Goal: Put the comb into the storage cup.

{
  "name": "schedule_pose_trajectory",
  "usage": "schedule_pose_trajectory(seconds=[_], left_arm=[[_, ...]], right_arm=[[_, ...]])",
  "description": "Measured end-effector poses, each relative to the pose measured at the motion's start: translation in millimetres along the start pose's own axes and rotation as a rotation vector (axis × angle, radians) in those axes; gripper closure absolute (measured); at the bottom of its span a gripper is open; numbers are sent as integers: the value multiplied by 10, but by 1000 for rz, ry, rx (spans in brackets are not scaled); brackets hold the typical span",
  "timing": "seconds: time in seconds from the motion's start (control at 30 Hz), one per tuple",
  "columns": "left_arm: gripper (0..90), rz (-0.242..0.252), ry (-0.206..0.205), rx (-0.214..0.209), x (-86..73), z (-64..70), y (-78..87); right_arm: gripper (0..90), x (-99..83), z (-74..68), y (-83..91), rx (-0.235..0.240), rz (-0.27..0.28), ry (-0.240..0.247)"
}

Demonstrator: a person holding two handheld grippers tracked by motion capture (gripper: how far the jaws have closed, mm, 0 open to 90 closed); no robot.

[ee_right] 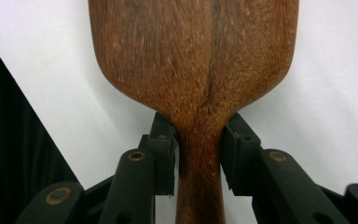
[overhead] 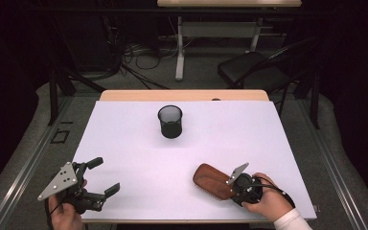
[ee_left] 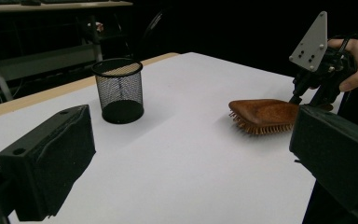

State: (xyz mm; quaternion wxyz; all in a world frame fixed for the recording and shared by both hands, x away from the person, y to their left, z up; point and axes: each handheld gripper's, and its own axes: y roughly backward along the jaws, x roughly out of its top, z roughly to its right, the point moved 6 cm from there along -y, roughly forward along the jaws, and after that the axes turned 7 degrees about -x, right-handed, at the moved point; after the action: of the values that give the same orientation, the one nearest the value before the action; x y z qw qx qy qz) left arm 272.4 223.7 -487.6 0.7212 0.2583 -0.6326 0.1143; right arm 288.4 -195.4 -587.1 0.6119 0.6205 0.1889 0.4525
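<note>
The right gripper (ee_right: 199,154) was clenched on the wooden hairbrush's (overhead: 213,181) handle at 5 o'clock; the left gripper (overhead: 103,176), at 7, gaped released

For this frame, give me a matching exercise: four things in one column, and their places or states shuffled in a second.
Things:
1. wooden hairbrush
2. mesh pen cup
3. left tool
4. right tool

States:
A. open, holding nothing, near the table's front left corner
B. standing upright near the far middle of the table
C. shut on a wooden handle
D. bristles down, near the table's front right

Pairs: 1-D, 2-B, 3-A, 4-C
</note>
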Motion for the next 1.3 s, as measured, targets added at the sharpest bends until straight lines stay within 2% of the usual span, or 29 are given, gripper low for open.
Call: schedule_pose_trajectory(seconds=[0.2,0.5,1.03,1.3], left_arm=[[2,1,0,3,0,-4,3],[2,1,0,4,0,-6,5],[2,1,1,5,-1,-8,5],[2,-2,3,5,-3,-11,6]], right_arm=[[706,-2,2,9,-14,-13,26],[721,-15,-5,13,-43,0,62],[724,-38,-15,28,-66,39,72],[724,-61,-15,40,-65,66,49]])
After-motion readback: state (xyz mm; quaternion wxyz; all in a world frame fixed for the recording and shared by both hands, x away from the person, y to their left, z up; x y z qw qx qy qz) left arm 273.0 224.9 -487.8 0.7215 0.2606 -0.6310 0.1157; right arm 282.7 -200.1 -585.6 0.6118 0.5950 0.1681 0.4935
